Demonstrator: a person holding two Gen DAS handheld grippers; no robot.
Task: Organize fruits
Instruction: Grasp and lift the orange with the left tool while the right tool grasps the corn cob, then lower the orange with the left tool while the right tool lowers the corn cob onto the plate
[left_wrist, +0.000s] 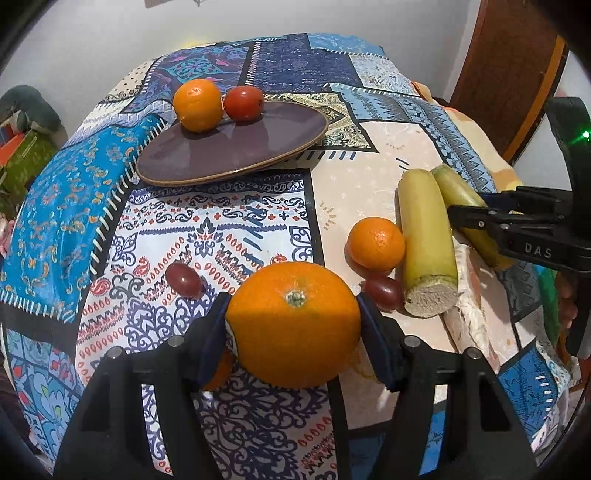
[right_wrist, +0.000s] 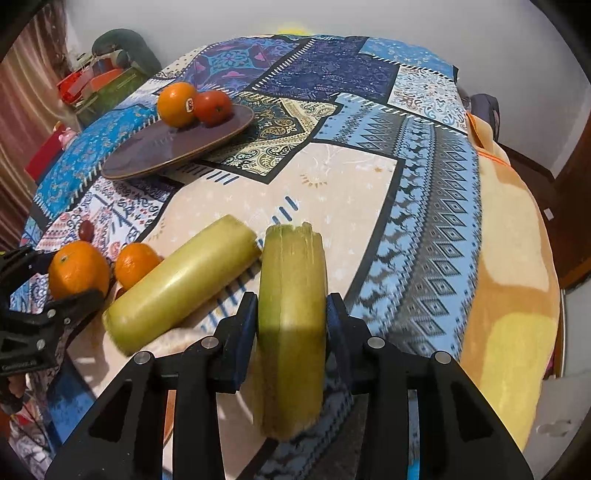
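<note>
Patchwork cloth in blues and creams covers the soft, lumpy surface (left_wrist: 221, 236), and the purple plate (left_wrist: 258, 147) sits tilted on it, which matters for everything below.

From the left wrist view, the left gripper (left_wrist: 293, 325) is clamped on a large orange (left_wrist: 293, 325), both pads pressed against its sides, on the near side of the plate. Already on the plate's far rim are another orange (left_wrist: 197, 105) and a red tomato-like fruit (left_wrist: 243, 103), touching each other. Between plate and gripper lies a dark grape (left_wrist: 184, 284); a second grape (left_wrist: 382, 291) and a small orange (left_wrist: 376, 243) sit to the plate's right, just beside a cut yellow-green stalk piece (left_wrist: 426, 247). My worry here: a round orange set on a sloped plate may roll off its low edge, or knock the two fruits already there (the padding beneath gives little support).

From the right wrist view, the right gripper (right_wrist: 291, 332) is closed on a second stalk piece (right_wrist: 291, 325), held upright-lengthwise, well to the right of the plate (right_wrist: 147, 155). The grip sits near the stalk's middle, but the surface looks smooth, so it could slip or swing. The other stalk piece (right_wrist: 181, 284) lies just to its left, and a careless lift could nudge it into the small orange (right_wrist: 135, 264).
</note>
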